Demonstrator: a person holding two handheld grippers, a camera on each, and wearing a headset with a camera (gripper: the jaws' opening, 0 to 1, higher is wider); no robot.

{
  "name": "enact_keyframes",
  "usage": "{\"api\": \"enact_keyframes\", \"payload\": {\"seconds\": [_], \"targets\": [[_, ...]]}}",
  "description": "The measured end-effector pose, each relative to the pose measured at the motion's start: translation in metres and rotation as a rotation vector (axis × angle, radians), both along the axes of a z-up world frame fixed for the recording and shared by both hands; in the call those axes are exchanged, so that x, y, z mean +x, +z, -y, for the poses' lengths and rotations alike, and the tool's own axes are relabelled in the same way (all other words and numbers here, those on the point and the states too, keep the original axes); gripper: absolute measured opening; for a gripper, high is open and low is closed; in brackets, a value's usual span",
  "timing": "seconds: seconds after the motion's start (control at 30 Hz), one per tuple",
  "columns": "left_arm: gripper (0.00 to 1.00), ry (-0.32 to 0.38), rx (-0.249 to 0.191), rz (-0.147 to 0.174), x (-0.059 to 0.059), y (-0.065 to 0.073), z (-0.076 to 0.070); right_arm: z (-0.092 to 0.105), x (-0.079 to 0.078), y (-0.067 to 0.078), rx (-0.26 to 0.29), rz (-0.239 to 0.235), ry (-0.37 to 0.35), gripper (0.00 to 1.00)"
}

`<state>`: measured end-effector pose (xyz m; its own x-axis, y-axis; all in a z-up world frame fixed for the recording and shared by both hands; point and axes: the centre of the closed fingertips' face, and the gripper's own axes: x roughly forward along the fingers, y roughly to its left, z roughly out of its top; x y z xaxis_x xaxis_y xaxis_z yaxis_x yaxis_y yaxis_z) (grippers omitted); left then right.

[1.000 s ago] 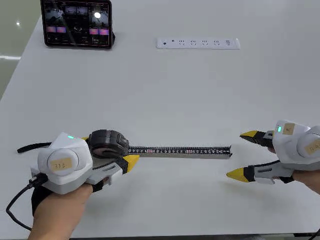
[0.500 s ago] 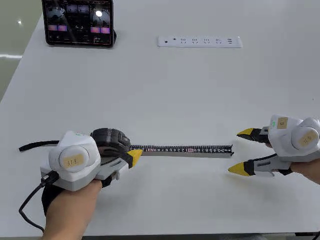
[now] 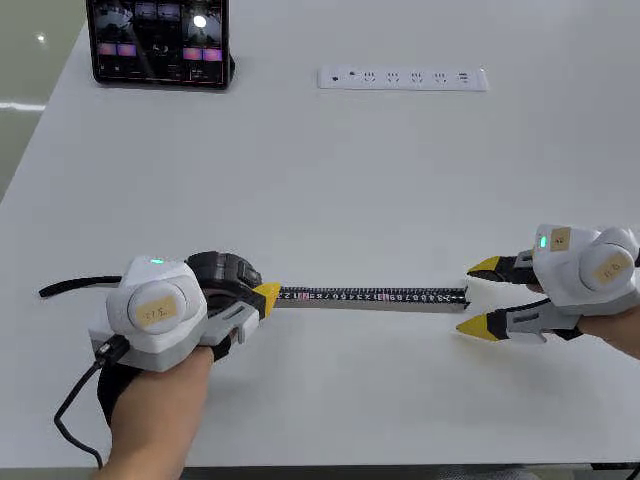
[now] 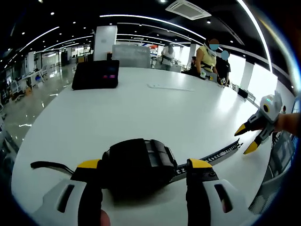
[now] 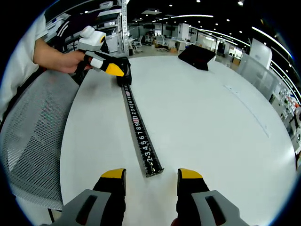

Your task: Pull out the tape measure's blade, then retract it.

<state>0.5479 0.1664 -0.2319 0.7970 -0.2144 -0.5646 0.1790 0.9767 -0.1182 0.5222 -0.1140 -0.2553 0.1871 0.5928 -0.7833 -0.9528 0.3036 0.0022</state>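
A black tape measure case (image 3: 225, 275) lies on the white table (image 3: 330, 180), and my left gripper (image 3: 262, 303) is shut on it. In the left gripper view the case (image 4: 136, 165) sits clamped between the yellow-tipped jaws of the left gripper (image 4: 144, 165). The blade (image 3: 375, 297) runs right from the case, flat on the table. Its end hook (image 5: 153, 172) lies just ahead of my right gripper (image 5: 151, 175), between the open jaws, touching neither. In the head view the right gripper (image 3: 478, 297) flanks the blade tip.
A tablet (image 3: 160, 42) stands at the far left and a white power strip (image 3: 403, 78) lies at the far centre. A black strap (image 3: 75, 288) trails left of the case. A mesh chair (image 5: 33, 136) stands by the near table edge.
My right gripper has moved left until its tips flank the blade end, its jaws a little narrower. The left gripper and case have shifted slightly right. The blade length looks the same.
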Motion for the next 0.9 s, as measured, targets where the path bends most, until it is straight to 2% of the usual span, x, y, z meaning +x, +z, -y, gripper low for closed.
{"api": "enact_keyframes", "payload": {"seconds": [0.4,0.47,0.5,0.9], "targets": [[0.64,0.043,0.008,-0.007,0.0012,-0.0008,-0.0036,-0.0010,0.0023,-0.0021,-0.006,0.002,0.019,0.38],[0.60,0.041,0.028,-0.009,0.0008,-0.0016,-0.0063,-0.0015,0.0024,-0.0025,-0.008,0.004,0.023,0.37],[0.60,0.045,0.016,-0.008,0.0011,-0.0012,-0.0052,-0.0017,0.0023,-0.0028,-0.009,0.005,0.027,0.37],[0.60,0.038,0.024,-0.009,0.0012,-0.0020,-0.0046,-0.0003,0.0012,-0.0041,-0.016,-0.004,0.045,0.32]]}}
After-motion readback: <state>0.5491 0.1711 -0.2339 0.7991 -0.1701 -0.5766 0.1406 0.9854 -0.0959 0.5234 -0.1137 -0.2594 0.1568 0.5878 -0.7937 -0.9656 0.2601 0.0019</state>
